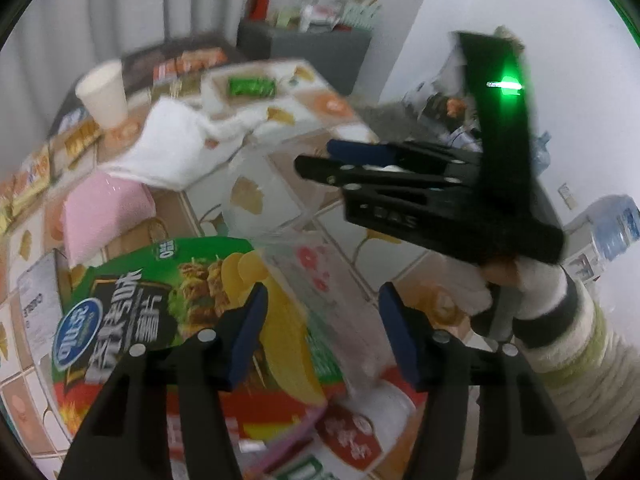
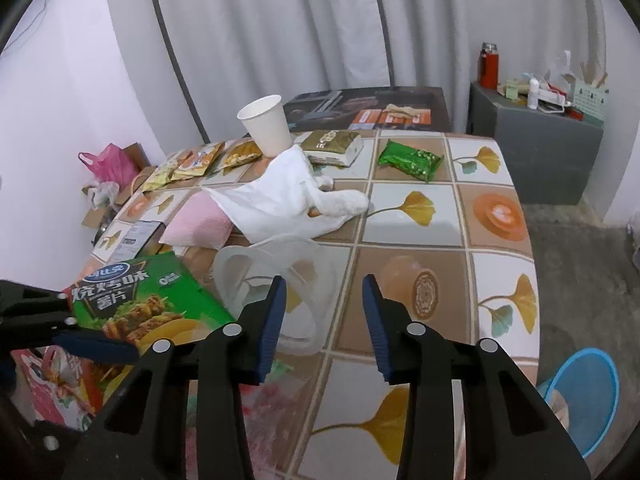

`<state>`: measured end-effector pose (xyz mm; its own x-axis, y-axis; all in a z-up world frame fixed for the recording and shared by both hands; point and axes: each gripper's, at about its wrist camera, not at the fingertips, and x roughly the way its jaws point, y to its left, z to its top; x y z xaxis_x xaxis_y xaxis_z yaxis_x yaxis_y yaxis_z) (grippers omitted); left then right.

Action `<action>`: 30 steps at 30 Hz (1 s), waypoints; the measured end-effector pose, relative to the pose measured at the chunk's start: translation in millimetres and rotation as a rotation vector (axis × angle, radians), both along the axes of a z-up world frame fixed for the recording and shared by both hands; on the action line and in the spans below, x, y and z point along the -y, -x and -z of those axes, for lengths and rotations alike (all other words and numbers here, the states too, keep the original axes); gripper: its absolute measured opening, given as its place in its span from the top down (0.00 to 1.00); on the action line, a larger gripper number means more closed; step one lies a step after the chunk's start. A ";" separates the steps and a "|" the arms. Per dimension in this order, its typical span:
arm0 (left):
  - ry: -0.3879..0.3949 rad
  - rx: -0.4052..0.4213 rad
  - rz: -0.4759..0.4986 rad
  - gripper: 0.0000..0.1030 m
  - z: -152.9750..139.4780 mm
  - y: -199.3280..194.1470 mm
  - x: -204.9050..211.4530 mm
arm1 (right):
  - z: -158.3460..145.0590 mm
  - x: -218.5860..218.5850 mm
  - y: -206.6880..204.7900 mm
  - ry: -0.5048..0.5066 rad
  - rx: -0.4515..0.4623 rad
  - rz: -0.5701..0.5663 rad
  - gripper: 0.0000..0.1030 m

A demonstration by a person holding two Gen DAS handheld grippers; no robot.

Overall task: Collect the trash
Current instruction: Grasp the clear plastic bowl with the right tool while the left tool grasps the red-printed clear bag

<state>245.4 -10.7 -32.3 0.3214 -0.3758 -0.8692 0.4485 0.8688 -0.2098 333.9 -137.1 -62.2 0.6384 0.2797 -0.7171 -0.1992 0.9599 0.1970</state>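
A clear plastic bag point(image 2: 280, 280) lies crumpled on the patterned table point(image 2: 492, 272), just ahead of my open right gripper point(image 2: 324, 316); in the left wrist view the bag point(image 1: 320, 272) lies between the fingers of my open left gripper point(image 1: 320, 332). A green chip bag point(image 1: 168, 300) lies under the left finger; it also shows at the left of the right wrist view point(image 2: 140, 300). The right gripper point(image 1: 316, 160) shows side-on in the left view, and whether it is open cannot be told there. A white tissue point(image 2: 280, 200), paper cup point(image 2: 266, 124) and green wrapper point(image 2: 410, 160) lie farther back.
A pink cloth point(image 2: 200, 224), a tissue pack point(image 2: 332, 146) and several snack packets point(image 2: 200, 162) sit on the table. A blue bin point(image 2: 584, 396) stands on the floor at right. A grey cabinet point(image 2: 536, 148) with clutter stands behind. A pink bag point(image 2: 108, 164) lies at left.
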 end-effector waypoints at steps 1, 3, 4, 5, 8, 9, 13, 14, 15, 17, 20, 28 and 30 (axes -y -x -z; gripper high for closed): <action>-0.004 -0.021 -0.005 0.48 3.7 -6.4 -0.1 | 0.6 0.9 -1.5 -0.002 -0.008 -0.011 0.67; -0.022 -0.060 -0.024 0.50 11.1 -19.1 0.1 | 1.0 1.9 -3.8 -0.010 -0.008 -0.017 0.70; -0.034 -0.073 -0.024 0.50 14.8 -25.3 1.5 | 1.5 1.8 -4.9 -0.012 -0.008 -0.020 0.72; -0.044 -0.078 -0.023 0.51 16.8 -29.3 2.5 | 1.7 2.1 -5.6 -0.015 -0.009 -0.022 0.74; -0.075 -0.097 -0.027 0.52 23.2 -38.5 5.1 | 4.0 3.6 -8.2 -0.024 -0.018 -0.022 0.81; -0.082 -0.102 -0.030 0.53 25.0 -40.4 6.2 | 4.9 3.8 -8.9 -0.032 -0.021 -0.032 0.85; -0.114 -0.119 -0.037 0.59 32.3 -45.3 5.3 | 7.7 4.4 -9.4 -0.050 -0.032 -0.030 0.92; -0.119 -0.118 -0.038 0.62 32.8 -45.7 4.6 | 8.0 4.1 -9.3 -0.052 -0.033 -0.030 0.93; -0.124 -0.117 -0.038 0.65 33.1 -46.1 4.0 | 8.3 3.6 -9.1 -0.055 -0.033 -0.031 0.94; -0.130 -0.113 -0.038 0.72 33.0 -46.3 3.7 | 8.9 2.9 -9.3 -0.061 -0.034 -0.032 0.95; -0.137 -0.106 -0.036 0.82 34.9 -47.7 3.5 | 8.0 2.8 -8.7 -0.069 -0.032 -0.030 0.95; -0.116 -0.052 -0.031 1.00 26.8 -42.8 1.8 | 2.8 9.0 -7.6 -0.082 -0.018 -0.010 0.96; -0.109 -0.030 -0.029 1.00 22.9 -40.9 2.0 | 0.5 11.8 -7.4 -0.086 -0.014 0.000 0.96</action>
